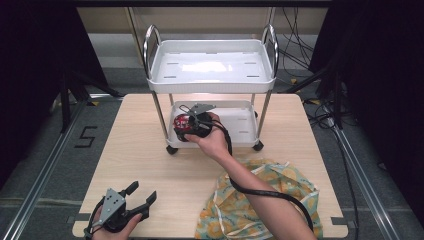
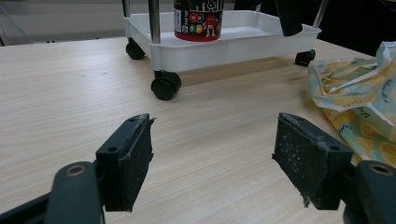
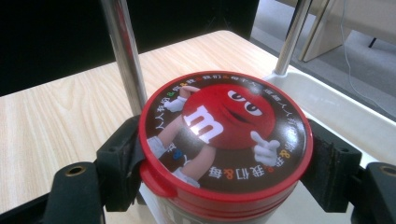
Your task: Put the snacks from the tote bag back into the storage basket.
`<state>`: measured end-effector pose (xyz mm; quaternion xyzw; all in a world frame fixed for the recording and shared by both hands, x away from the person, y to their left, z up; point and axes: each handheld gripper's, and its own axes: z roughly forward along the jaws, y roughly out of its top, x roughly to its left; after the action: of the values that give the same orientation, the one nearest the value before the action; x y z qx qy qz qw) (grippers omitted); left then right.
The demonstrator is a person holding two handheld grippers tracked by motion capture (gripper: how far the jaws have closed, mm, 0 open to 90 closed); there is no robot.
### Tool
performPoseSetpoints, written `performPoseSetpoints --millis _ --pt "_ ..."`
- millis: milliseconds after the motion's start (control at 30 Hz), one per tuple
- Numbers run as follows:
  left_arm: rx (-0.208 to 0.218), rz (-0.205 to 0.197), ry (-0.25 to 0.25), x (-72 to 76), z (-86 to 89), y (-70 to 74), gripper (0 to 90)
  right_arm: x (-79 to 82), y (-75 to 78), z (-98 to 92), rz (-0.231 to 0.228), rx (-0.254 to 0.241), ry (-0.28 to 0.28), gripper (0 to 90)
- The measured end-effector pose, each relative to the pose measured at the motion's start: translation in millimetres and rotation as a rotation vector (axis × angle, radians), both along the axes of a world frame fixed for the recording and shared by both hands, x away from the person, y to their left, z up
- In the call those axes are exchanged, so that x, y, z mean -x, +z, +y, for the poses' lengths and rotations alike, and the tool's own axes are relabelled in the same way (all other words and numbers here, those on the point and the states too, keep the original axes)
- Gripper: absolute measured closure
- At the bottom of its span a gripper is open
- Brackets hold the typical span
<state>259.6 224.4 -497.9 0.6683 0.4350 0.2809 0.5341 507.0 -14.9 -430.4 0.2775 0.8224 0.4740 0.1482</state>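
Note:
A candy jar [image 3: 224, 135] with a red lid and a cartoon figure on top stands in the lower tray [image 1: 240, 122] of a small white cart [image 1: 212, 65]. My right gripper [image 1: 186, 125] is shut on the jar [image 1: 182, 122], its jaws pressing on both sides just under the lid. The left gripper view catches the jar [image 2: 198, 21] far off in the tray [image 2: 261, 39]. My left gripper [image 1: 140, 194] is held low at the table's front left corner, open, with bare wood between its pads [image 2: 130, 158].
A yellow and teal patterned cloth [image 1: 260, 205] lies crumpled at the table's front right, and again [image 2: 359, 98] right of the left gripper. The cart's chrome posts [image 3: 123, 56] rise close beside the jar. Its black casters [image 2: 166, 86] rest on the wooden table [image 1: 150, 165].

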Motion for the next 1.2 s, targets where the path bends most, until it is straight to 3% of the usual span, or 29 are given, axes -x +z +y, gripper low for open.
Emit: performPoseSetpoints --millis 33,67,100,133,167,233,367,600,667,833,867,1200 --pt "0.000 0.000 0.000 0.0 -0.1 0.0 27.3 0.1 0.4 -0.1 0.006 -0.005 0.014 26.5" --pt "0.000 0.000 0.000 0.0 -0.1 0.0 27.2 -1.8 -0.2 0.0 -0.030 -0.007 0.039 26.5" --pt "0.001 -0.001 0.000 0.2 -0.2 0.1 27.3 -1.8 -0.1 0.2 -0.015 -0.010 0.041 26.5" --pt "0.004 -0.004 0.000 0.0 -0.3 -0.1 27.3 0.2 1.1 0.2 0.005 -0.001 0.007 26.5" --pt "0.005 -0.004 -0.001 -0.1 -0.1 -0.1 27.3 -2.4 0.2 0.1 -0.021 -0.018 0.023 26.5" --pt "0.004 -0.005 -0.001 -0.1 -0.1 -0.1 27.2 -3.9 0.5 0.0 -0.025 -0.016 0.036 26.5" --pt "0.000 0.001 -0.006 -0.1 -0.3 0.0 27.2 -4.2 1.7 0.3 -0.038 0.002 0.015 26.5" --pt "0.002 0.001 -0.001 0.2 -0.3 0.1 27.2 -4.9 -0.3 3.2 -0.015 -0.021 0.023 26.5" --pt "0.004 -0.003 -0.001 0.1 -0.4 0.1 27.3 -5.7 -1.1 3.4 -0.032 -0.004 0.023 26.5" --pt "0.001 0.000 0.002 0.4 -0.2 0.2 27.3 -5.7 -3.5 4.7 -0.010 -0.016 0.016 26.5" --pt "0.001 0.001 -0.001 0.3 -0.1 0.2 27.3 -6.4 -3.3 4.0 -0.025 0.007 0.016 26.5" --pt "0.001 0.003 -0.005 0.0 -0.5 0.1 27.3 -6.1 -12.8 5.1 0.013 0.014 0.032 26.5"
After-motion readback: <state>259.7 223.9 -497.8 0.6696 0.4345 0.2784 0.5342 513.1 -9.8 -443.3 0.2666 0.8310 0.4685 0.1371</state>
